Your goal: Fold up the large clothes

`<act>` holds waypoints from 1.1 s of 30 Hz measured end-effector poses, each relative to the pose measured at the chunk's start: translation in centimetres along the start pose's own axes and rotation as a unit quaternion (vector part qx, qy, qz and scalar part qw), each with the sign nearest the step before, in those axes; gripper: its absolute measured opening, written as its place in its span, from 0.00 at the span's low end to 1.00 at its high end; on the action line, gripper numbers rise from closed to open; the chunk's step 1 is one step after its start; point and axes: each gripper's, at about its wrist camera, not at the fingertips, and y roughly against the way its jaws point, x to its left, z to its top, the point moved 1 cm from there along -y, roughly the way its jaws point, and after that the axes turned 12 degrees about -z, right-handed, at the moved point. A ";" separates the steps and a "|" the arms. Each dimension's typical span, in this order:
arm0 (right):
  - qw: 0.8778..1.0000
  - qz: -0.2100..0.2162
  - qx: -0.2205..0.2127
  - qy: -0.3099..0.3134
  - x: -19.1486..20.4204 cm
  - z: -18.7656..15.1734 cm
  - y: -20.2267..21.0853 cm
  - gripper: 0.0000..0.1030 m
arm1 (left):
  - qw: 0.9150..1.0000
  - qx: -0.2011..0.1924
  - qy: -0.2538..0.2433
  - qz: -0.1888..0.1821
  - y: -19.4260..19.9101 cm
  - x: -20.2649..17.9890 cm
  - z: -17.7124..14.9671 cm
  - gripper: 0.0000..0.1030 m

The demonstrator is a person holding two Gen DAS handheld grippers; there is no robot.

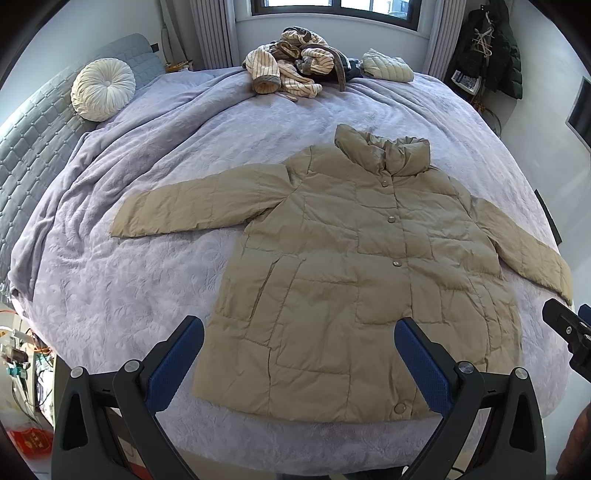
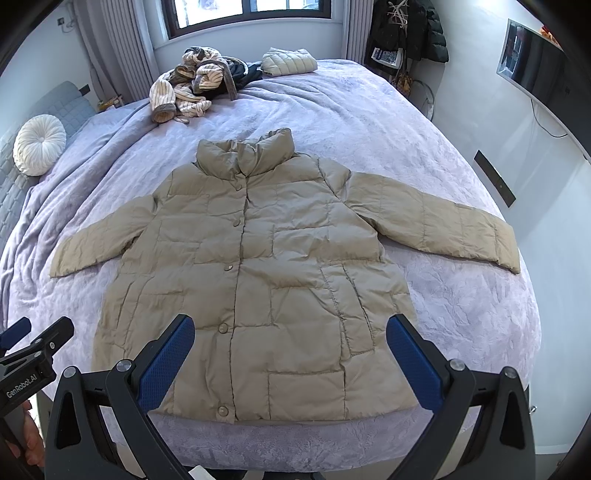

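Observation:
A khaki quilted puffer jacket (image 1: pixel 351 266) lies flat and buttoned on the lavender bed, collar toward the window, both sleeves spread out. It also shows in the right wrist view (image 2: pixel 266 273). My left gripper (image 1: pixel 299 354) is open and empty, held above the jacket's hem on its left half. My right gripper (image 2: pixel 291 350) is open and empty above the hem on the right half. The right gripper's tip shows at the left view's right edge (image 1: pixel 569 328); the left gripper shows at the right view's left edge (image 2: pixel 33 350).
A pile of striped and dark clothes (image 1: pixel 295 62) and a folded pale puffer (image 1: pixel 388 64) lie at the far end of the bed (image 1: pixel 129 295). A round white cushion (image 1: pixel 101 88) leans on the grey headboard. Dark coats hang at the far right (image 2: pixel 406 29).

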 end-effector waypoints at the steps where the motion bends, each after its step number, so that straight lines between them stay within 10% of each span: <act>1: 1.000 0.000 0.000 0.000 0.0 0.0 0.0 1.00 | 1.000 0.000 0.000 0.000 -0.1 -0.1 0.0 1.00; 33: 1.000 0.002 0.001 0.000 -0.1 0.1 -0.2 1.00 | 1.000 0.000 0.000 0.002 0.2 0.2 0.3 1.00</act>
